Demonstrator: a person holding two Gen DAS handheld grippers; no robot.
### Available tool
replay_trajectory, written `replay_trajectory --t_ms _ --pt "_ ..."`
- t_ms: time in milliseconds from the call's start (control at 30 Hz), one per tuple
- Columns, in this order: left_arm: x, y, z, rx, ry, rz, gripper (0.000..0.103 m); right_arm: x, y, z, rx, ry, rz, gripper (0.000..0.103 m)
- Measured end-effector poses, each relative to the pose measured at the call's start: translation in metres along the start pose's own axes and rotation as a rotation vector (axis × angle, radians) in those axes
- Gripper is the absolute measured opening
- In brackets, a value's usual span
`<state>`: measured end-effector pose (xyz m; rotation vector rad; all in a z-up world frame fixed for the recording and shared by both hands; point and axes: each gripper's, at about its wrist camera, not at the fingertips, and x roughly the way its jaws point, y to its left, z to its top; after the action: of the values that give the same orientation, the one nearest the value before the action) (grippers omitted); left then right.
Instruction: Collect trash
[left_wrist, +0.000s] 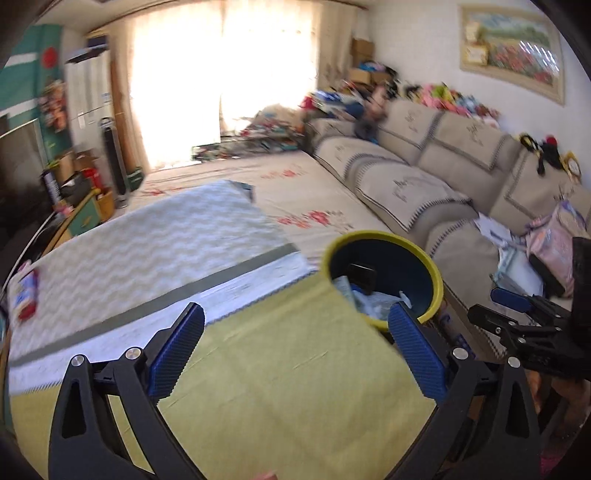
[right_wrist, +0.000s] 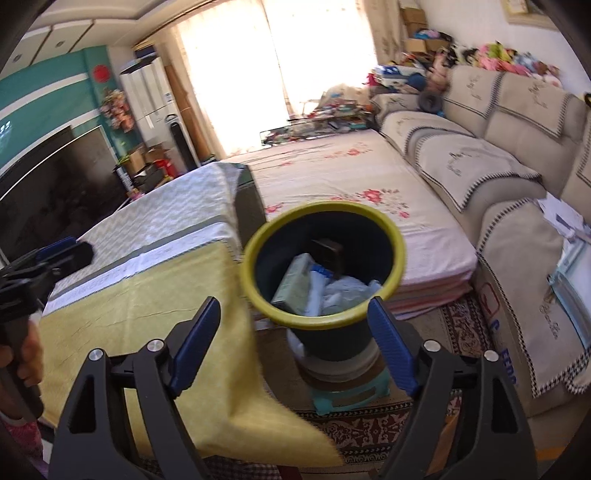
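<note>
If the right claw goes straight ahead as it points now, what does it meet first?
Probably the trash bin: its yellow rim sits just beyond the open right claw, slightly above centre. Depth is unclear.

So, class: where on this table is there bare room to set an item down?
The yellow cloth is bare between the left gripper and the white chevron cloth, itself bare except for a packet at its left edge. The bin is crowded.

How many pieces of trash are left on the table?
1 that I can see: a red and white wrapper at the far left edge of the table. More may be hidden outside both views.
</note>
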<state>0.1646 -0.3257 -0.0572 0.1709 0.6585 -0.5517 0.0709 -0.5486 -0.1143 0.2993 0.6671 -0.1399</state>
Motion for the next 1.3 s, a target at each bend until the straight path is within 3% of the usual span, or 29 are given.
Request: replay_trajectory --t_ms 100,300,433,700,933,1300 --pt "-0.049 0.037 -0.018 -0.042 -0.050 0.107 0.098 -0.012 0.024 -0.001 -0.043 -0.020 0.020 0.096" --pt "-0.135 0.103 -0.061 -0.162 -0.104 0.293 0.098 -0.052 0.073 0.004 -0.163 -0.109 0.002 0.096" --pt "-0.175 0.133 -0.088 -0.240 -0.120 0.352 0.098 -0.072 0.092 0.007 -0.210 -0.150 0.023 0.096" --pt "-0.225 0.135 -0.102 -0.271 -0.193 0.354 0.098 -0.103 0.113 0.001 -0.269 -0.198 0.009 0.096" --pt "-0.252 0.129 -0.120 -0.271 -0.207 0.372 0.098 -0.116 0.122 -0.010 -0.283 -0.206 0.017 0.096" --pt "-0.250 0.119 -0.114 -0.262 -0.204 0.403 0.098 -0.112 0.114 -0.011 -0.261 -0.195 0.016 0.096"
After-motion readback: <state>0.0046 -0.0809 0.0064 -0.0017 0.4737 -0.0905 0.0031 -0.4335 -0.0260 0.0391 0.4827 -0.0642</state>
